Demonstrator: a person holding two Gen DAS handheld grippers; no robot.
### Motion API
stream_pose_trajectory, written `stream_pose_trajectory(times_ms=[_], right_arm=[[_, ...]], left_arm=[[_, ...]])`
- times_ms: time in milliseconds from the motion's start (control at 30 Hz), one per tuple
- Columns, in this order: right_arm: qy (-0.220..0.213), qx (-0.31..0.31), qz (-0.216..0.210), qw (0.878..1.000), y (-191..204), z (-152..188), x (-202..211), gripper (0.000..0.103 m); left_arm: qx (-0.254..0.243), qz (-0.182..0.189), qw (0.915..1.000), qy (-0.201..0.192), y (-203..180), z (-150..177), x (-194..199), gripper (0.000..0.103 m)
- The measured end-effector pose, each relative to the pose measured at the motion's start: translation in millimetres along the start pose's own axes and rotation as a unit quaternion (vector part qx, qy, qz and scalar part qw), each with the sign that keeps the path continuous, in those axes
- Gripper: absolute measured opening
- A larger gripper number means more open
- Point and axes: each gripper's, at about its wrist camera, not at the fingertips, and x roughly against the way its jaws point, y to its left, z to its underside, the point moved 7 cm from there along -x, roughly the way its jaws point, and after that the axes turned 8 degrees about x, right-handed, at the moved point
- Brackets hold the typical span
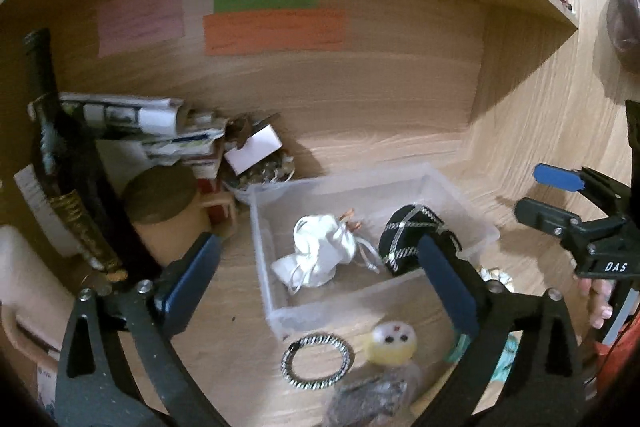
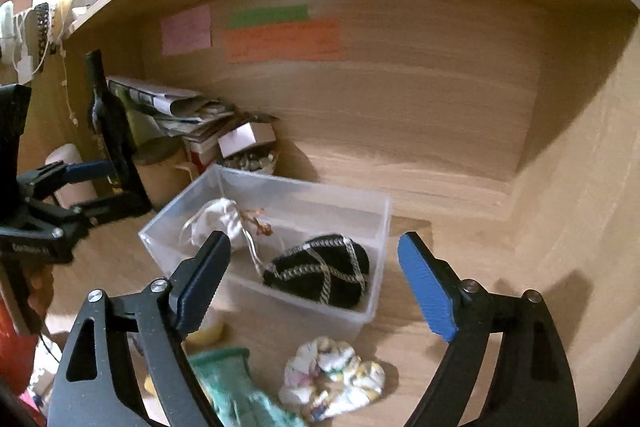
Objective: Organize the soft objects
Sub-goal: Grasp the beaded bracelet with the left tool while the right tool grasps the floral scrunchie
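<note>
Left wrist view: left gripper [image 1: 320, 275] jaws spread, empty, above the clear plastic bin [image 1: 460, 195] on the wooden counter [image 1: 520, 131]. Left of the bin: dark glass bottle [image 1: 60, 163], tan lidded jar [image 1: 164, 207]. In the bin: white satin drawstring pouch [image 1: 320, 255], black knitted pouch with silver trim [image 1: 412, 231]. In front of it: black-and-silver braided ring [image 1: 318, 361], yellow-white round plush toy [image 1: 390, 343]. Right wrist view: right gripper [image 2: 316, 279] jaws spread, empty; green knitted cloth [image 2: 228, 379] and floral fabric scrunchie [image 2: 332, 375] on the counter near the bin front.
</note>
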Motion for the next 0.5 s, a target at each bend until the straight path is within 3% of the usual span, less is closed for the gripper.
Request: stream_pose_trajectory(times_ms=[133,433,500], right_arm=[[0.019,-0.009,0.002,1.000,-3,21,0,0.085],[0.101,-0.041,0.003,0.994,-15,84,-26,0.085],[0.119,-0.050,0.001,0.992,-18,96,-34,0.085]], left_arm=[[0.004,-0.014,0.9996,0.024,12,21,-2,0.102],[0.022,-0.045,0.9921,0.115,52,84,-41,0.100],[0.019,-0.050,0.9901,0.130,55,94,-46,0.086]])
